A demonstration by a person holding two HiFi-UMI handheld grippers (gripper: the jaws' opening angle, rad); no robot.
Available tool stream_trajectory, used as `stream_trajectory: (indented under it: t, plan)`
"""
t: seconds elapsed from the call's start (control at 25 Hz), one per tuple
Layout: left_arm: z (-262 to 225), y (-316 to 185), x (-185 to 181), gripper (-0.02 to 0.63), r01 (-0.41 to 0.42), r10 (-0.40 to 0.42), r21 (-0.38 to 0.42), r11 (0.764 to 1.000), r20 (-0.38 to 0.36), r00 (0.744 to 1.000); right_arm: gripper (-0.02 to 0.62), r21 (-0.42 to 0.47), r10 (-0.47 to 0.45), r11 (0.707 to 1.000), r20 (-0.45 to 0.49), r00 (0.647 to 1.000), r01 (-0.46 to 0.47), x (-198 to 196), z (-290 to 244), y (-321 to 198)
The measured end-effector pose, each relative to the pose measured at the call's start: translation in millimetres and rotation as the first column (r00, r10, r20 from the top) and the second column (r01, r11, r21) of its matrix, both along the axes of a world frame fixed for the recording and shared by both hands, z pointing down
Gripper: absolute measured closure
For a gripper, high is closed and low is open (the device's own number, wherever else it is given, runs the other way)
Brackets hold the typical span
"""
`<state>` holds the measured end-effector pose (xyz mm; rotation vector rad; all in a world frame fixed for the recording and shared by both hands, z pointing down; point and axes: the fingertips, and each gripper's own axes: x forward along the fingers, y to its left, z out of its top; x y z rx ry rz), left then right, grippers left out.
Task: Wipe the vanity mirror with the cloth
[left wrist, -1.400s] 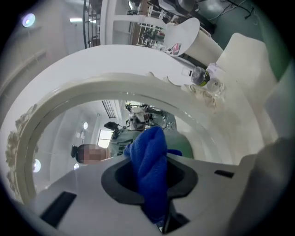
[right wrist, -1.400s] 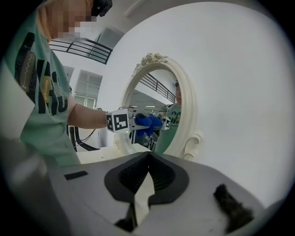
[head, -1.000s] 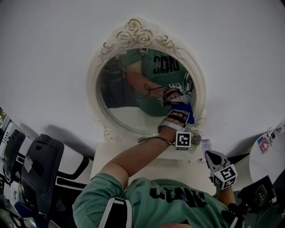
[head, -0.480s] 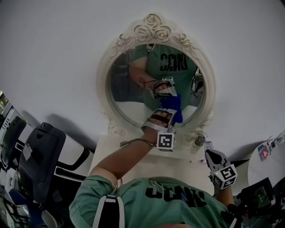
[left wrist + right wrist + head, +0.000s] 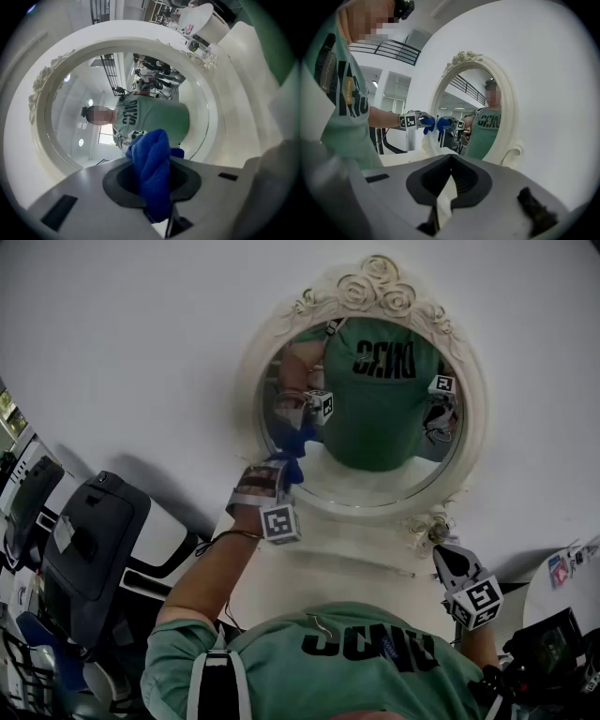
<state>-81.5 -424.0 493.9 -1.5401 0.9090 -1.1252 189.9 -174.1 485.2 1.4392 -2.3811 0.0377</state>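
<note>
The oval vanity mirror point(image 5: 375, 418) in its cream rose-carved frame point(image 5: 380, 287) stands against the white wall. My left gripper point(image 5: 278, 472) is shut on a blue cloth point(image 5: 294, 457), which is pressed to the glass at the lower left. In the left gripper view the blue cloth point(image 5: 151, 164) bulges out between the jaws of the left gripper point(image 5: 153, 185), right in front of the mirror point(image 5: 140, 93). My right gripper point(image 5: 454, 563) hangs low at the right, off the mirror. In its own view the right gripper point(image 5: 450, 164) is shut and holds nothing, facing the mirror point(image 5: 476, 110).
The white vanity top point(image 5: 347, 563) lies below the mirror, with a small round object point(image 5: 437, 532) by the frame's lower right. A black and white seat or machine point(image 5: 94, 540) stands at the left. A round white table point(image 5: 562, 582) is at the right edge.
The left gripper has swept the blue cloth across the glass from the lower right to the lower left. The right gripper has stayed low at the right.
</note>
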Motion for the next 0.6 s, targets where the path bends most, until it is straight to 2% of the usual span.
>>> stream_trajectory:
  t: [0.08,0.32,0.6]
  plan:
    - [-6,-2,-7,0.509,0.012,-0.012,-0.005,1.0,-0.009,1.0,0.583,-0.001,-0.003,1.0,-0.009,1.0,0.003,-2,-1,-1]
    - [19,-23,-23,0.509,0.076,-0.073,-0.051,0.996,0.051,0.996,0.583,-0.001,0.014,1.0,-0.026,1.0,-0.014,3,-1,-1]
    - [28,-32,-16,0.509,0.085,-0.079,-0.059,0.995,0.084,0.993,0.583,-0.003,0.04,0.999,-0.025,0.999,-0.04,9,-3,1]
